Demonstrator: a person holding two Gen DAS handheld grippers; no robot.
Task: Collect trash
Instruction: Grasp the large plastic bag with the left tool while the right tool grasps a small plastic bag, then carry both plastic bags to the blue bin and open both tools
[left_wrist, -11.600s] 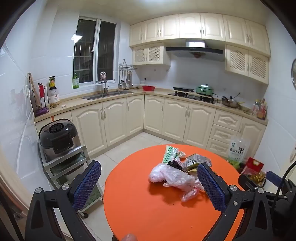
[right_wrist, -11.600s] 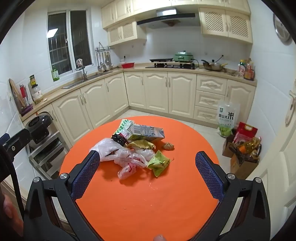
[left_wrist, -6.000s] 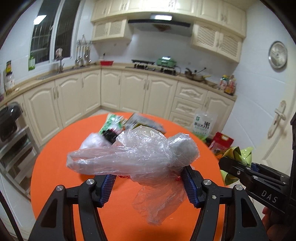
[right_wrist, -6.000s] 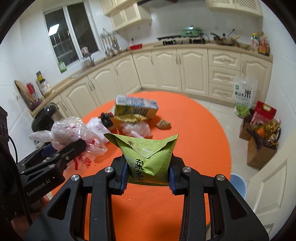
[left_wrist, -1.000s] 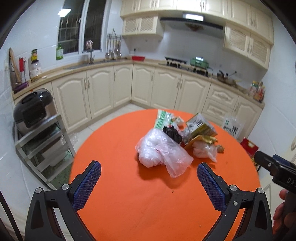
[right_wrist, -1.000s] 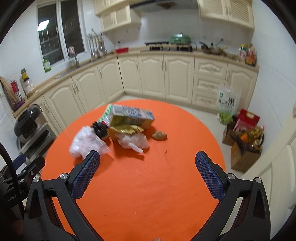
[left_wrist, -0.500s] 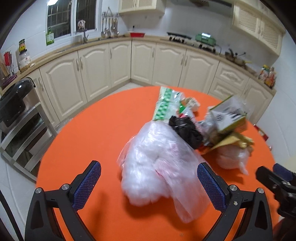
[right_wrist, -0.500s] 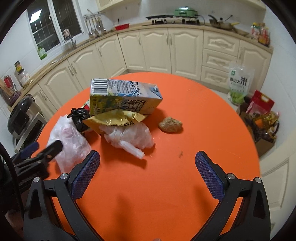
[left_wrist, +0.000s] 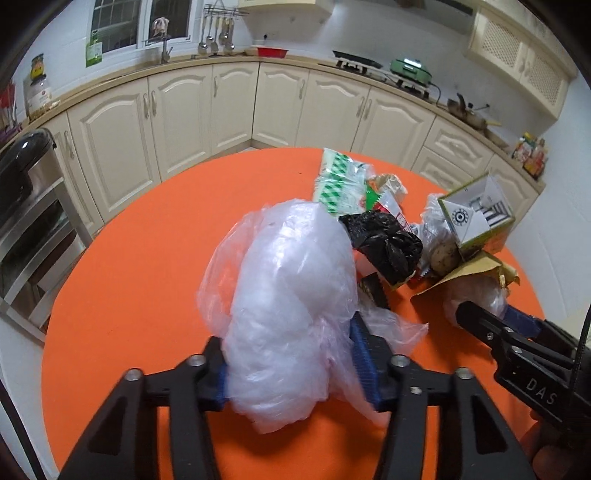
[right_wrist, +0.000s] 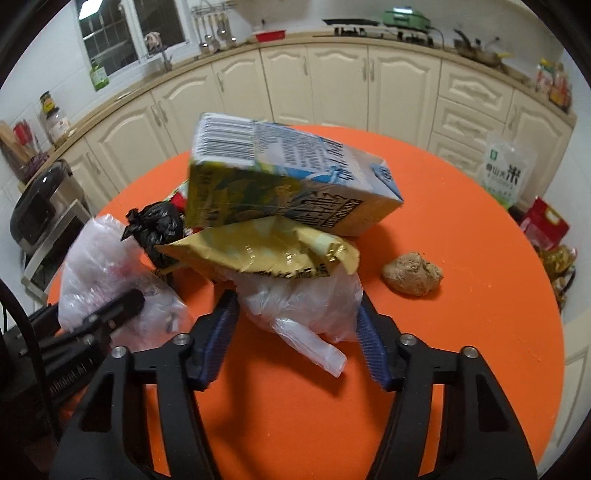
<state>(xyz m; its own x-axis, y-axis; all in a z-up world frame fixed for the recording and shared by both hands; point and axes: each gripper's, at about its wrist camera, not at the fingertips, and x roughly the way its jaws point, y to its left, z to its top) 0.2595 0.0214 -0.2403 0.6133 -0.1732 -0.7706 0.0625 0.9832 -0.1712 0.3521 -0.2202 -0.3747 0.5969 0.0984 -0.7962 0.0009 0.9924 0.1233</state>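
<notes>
Your left tongs (left_wrist: 291, 363) have just been closing and now squeeze the big clear plastic bag (left_wrist: 291, 295) at the centre of the left view. The right tongs (right_wrist: 295, 332) have closed onto the small white bag (right_wrist: 303, 302), lower middle of the right view on the orange counter (right_wrist: 461, 332). Both are feather-light, squishy and slippery, so grab the bunched middle, not the loose flaps. The gold wrapper (right_wrist: 266, 247) hides the small bag's top, and I can't tell what's inside either bag.
</notes>
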